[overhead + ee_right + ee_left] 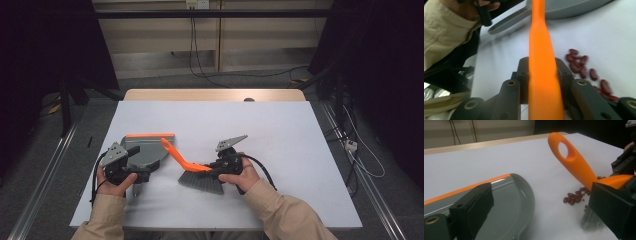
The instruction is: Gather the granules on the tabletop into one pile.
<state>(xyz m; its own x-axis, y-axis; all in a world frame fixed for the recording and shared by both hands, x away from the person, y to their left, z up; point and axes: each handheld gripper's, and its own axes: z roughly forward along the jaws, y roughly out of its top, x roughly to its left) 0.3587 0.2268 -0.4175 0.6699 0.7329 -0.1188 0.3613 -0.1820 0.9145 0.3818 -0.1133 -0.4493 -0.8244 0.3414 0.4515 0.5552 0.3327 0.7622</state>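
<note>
— Biggest risk from here?

— Scattering. Small heap of dark red kidney beans (pixel 575 196) lying loose on the white tabletop (pixel 280 140), in the gap between the grey plastic dustpan with the orange lip (pixel 147 152) and the dark bristles (pixel 202 182) of the orange-handled hand brush (pixel 187 162). Too quick a flick, and probably beans rolling past the pan's curved side wall instead of into it.

— Anything else?

— Possibly the pan sliding away under the push. Left gripper (pixel 135 165) at the pan's handle end, jaws spread wide in the left gripper view, pinching nothing visible there; hard to tell whether bearing down on the pan at all. Also some chance of the brush twisting in the grip once the bristles drag on the table.

— And the right gripper (pixel 541 67)?

— Pressed together on that orange handle, one jaw on either side, near the bristle end, with the looped end of the handle running out ahead towards the pan.

— Beans relative to both?

— Just beside the right gripper's jaws, on the table to one side of the handle. From the left gripper, ahead of the jaws, nearer the brush-side jaw than the pan-side one, touching neither. Orange lip apparently on the pan's far edge, not facing the heap, so likely worth turning first.
</note>
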